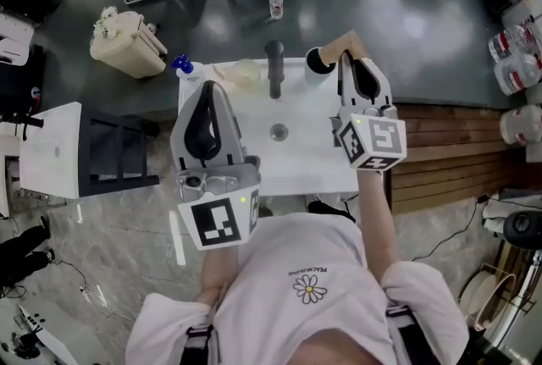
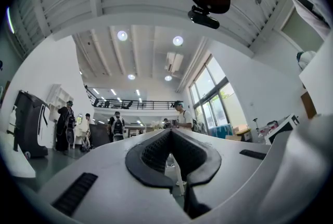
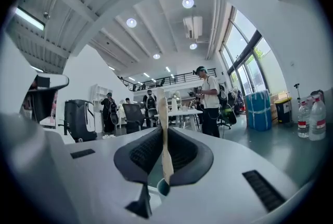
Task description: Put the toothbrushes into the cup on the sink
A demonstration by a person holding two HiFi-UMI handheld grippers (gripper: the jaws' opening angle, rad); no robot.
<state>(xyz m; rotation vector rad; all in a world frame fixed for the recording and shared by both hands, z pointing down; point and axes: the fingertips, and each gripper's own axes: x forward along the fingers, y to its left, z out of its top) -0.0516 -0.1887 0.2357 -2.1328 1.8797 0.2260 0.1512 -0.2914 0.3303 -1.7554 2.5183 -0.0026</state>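
Observation:
The white sink (image 1: 254, 160) lies below me with a black-lined cup (image 1: 317, 61) at its back right corner. My right gripper (image 1: 348, 60) hovers just right of the cup, shut on a wooden toothbrush (image 3: 164, 134) that sticks out past the jaws. My left gripper (image 1: 211, 90) hangs over the sink's left side. Its jaws (image 2: 170, 133) are closed, and a thin white toothbrush handle (image 2: 177, 173) runs between the pads.
A dark faucet (image 1: 274, 67) stands at the sink's back edge, and the drain (image 1: 279, 132) is mid-basin. A blue-capped bottle (image 1: 181, 64) sits at the back left corner. A bin (image 1: 127, 43) stands on the floor to the left. Wooden decking (image 1: 449, 152) lies to the right.

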